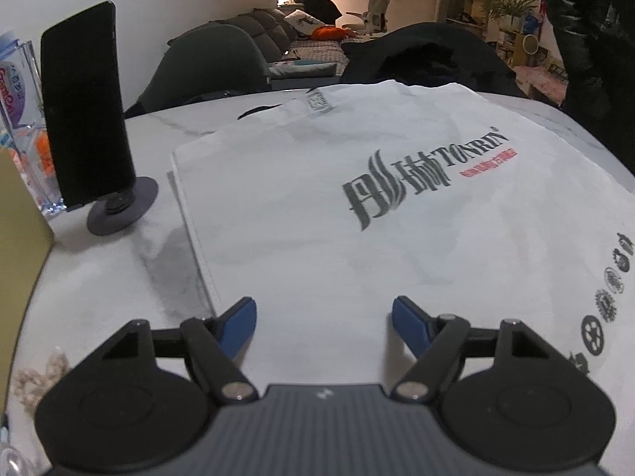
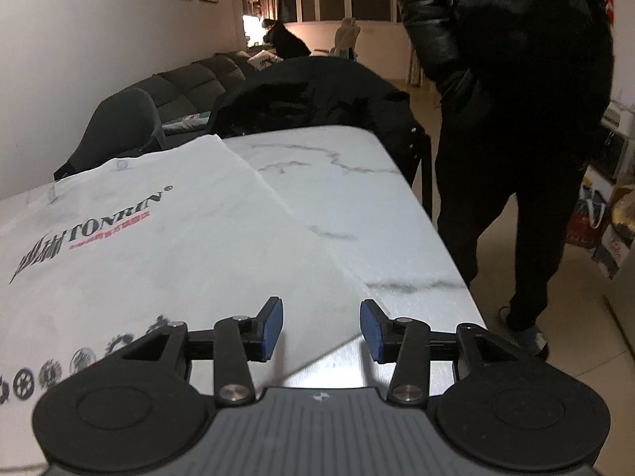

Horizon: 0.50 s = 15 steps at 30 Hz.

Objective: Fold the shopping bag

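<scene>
Shopping bag (image 1: 357,182): lying flat on the marble table (image 2: 337,198), white, printed "TONRIN" in dark letters (red line beneath).
Left gripper (image 1: 323,317): spread wide over the bag's near edge, gripping nothing.
Right gripper (image 2: 321,327): parted over the bag's near right corner, nothing between the blue pads (image 2: 274,329).
Phone on stand (image 1: 85,111): upright, left of the bag, apart from it.
Person in black (image 2: 516,99): standing beside the table's right edge.

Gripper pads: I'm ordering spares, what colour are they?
Blue pads, clearest in the right wrist view.
</scene>
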Each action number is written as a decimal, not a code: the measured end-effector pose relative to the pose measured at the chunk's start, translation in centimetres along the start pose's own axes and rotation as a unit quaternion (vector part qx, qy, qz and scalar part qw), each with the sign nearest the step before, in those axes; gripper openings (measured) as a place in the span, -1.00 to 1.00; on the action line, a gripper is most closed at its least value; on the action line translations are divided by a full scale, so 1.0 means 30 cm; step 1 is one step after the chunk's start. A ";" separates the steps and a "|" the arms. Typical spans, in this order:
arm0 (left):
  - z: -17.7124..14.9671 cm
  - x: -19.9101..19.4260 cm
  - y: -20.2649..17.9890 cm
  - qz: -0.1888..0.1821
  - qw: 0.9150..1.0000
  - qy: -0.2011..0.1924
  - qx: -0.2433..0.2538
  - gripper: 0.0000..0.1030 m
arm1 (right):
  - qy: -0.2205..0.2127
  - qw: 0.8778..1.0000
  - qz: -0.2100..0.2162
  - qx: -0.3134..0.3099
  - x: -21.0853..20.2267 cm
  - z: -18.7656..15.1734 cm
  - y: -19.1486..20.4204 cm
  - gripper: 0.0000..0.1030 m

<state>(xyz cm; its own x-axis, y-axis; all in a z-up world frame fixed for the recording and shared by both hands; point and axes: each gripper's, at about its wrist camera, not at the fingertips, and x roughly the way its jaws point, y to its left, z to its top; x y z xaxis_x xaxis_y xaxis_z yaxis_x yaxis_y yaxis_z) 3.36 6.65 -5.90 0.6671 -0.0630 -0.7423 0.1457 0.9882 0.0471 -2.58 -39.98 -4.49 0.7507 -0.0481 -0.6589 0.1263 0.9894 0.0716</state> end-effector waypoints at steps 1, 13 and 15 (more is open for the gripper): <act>-0.001 -0.001 0.003 0.004 1.000 0.000 0.001 0.45 | 0.004 1.000 -0.001 -0.003 0.013 0.003 -0.002 -0.17; 0.021 0.019 0.016 0.001 1.000 0.001 -0.014 0.15 | 0.012 0.999 -0.008 -0.041 0.042 -0.016 -0.012 -0.58; 0.027 0.023 0.013 0.001 1.000 0.001 -0.013 0.10 | 0.014 0.999 -0.004 -0.037 0.033 -0.021 -0.016 -0.81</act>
<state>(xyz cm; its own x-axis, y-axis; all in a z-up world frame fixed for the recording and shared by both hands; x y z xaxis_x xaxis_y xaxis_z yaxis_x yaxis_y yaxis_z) 4.48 6.89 -5.86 0.6652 -0.0616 -0.7441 0.1261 0.9915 0.0306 -2.29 -40.42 -5.66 0.7318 -0.0524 -0.6795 0.0821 0.9966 0.0116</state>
